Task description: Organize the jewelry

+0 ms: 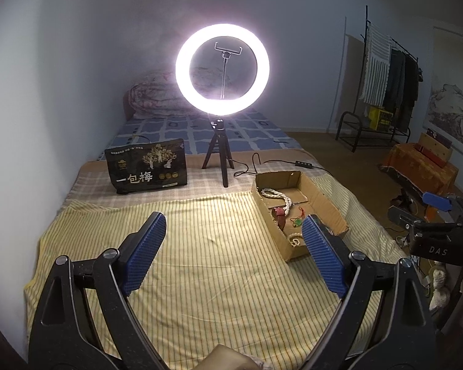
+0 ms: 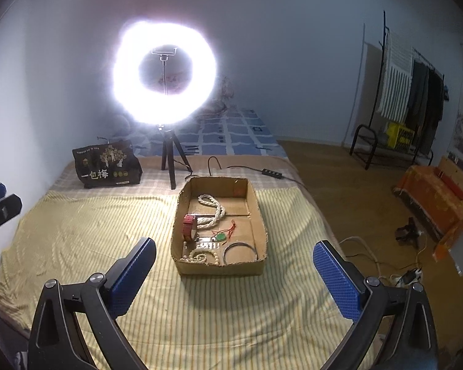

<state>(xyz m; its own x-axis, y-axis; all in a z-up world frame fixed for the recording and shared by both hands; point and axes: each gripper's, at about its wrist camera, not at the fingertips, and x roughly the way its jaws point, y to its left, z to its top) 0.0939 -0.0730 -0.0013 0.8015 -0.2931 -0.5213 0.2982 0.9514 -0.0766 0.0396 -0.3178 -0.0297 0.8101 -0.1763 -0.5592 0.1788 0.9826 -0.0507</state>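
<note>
A shallow cardboard box point(image 2: 259, 212) lies on the striped yellow bedspread point(image 2: 92, 234). Inside it are a white bead necklace point(image 2: 214, 211), a red watch point(image 2: 189, 225), a green pendant on a red cord point(image 2: 222, 236), a pale bead bracelet point(image 2: 197, 256), a thin metal bangle point(image 2: 240, 251) and a small silver piece point(image 2: 207, 243). My right gripper point(image 2: 234, 257) is open and empty, hovering just in front of the box. My left gripper point(image 1: 233, 229) is open and empty, left of the box point(image 1: 324, 203), over the bare bedspread point(image 1: 200, 246).
A lit ring light on a small tripod point(image 2: 169, 160) stands behind the box, its cable and switch point(image 2: 270, 172) trailing right. A black snack bag point(image 2: 106, 165) stands at the back left. The bed's right edge drops to the floor, with a clothes rack point(image 2: 410, 98) beyond.
</note>
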